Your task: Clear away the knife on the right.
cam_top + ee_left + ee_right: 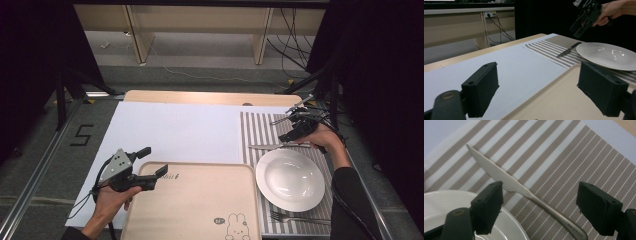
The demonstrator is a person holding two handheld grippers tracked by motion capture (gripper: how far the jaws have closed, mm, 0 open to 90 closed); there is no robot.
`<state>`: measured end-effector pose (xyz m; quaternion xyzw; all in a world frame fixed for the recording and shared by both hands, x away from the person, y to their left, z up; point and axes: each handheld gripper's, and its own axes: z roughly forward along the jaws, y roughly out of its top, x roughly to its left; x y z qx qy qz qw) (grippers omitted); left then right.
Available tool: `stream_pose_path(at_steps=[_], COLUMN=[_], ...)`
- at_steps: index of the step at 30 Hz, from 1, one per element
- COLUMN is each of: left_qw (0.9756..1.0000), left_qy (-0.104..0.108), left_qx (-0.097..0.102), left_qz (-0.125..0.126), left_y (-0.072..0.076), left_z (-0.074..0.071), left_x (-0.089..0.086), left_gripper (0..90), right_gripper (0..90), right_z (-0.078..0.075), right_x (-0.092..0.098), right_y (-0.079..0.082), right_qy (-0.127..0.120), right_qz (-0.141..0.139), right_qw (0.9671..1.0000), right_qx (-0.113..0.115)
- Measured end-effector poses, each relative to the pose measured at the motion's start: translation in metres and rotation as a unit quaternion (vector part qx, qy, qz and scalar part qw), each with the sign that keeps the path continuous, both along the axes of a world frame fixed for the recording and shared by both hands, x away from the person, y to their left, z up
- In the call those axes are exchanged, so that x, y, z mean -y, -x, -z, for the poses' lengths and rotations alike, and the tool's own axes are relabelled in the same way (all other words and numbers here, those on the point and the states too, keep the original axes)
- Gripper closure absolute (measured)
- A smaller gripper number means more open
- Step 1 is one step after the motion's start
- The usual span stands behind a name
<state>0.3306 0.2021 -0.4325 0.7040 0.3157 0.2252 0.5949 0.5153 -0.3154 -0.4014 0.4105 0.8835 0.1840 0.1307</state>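
Note:
A silver table knife [272, 146] lies on the striped placemat [255, 125] just beyond the white plate [290, 180]. My right gripper [288, 136] hovers open over the knife's handle end. In the right gripper view the knife [506, 180] runs diagonally between the spread jaws of the gripper [543, 207], and the plate's rim [439, 205] sits at the lower left. My left gripper [154, 161] is open and empty above the far left corner of the beige tray [192, 210]. The left gripper view has this gripper [541, 90] over the tray's edge [554, 100].
A fork [300, 218] lies on the placemat at the near side of the plate. A white sheet [175, 130] covers the wooden table to the left of the placemat. The tray carries a small rabbit print [235, 225]. Floor and table legs lie beyond.

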Motion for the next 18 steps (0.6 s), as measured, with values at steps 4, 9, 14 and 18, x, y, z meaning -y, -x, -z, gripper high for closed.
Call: stream_pose_path(at_steps=[4,9,14,18], left_qw=[1.0,1.0,1.0,1.0], left_qy=[-0.002,-0.004,-0.003,-0.005], left_qx=[0.001,0.002,0.002,0.001], left_qz=[0.0,0.0,0.0,0.0], left_y=[0.0,0.0,-0.001,0.0], left_z=[0.0,0.0,0.0,0.0], left_x=[0.0,0.0,0.0,0.0], left_gripper=[15.9,16.0,15.9,15.9], right_gripper=[23.1,24.0,24.5,24.8], right_z=[0.004,0.01,0.016,0.02], right_x=[0.002,0.007,0.009,0.011], right_y=[-0.007,-0.014,-0.018,-0.021], right_qy=[0.02,0.037,0.047,0.063], right_qz=[0.005,0.006,0.01,0.011], right_qw=[0.9997,0.9988,0.9981,0.997], right_qx=[-0.012,-0.03,-0.039,-0.044])
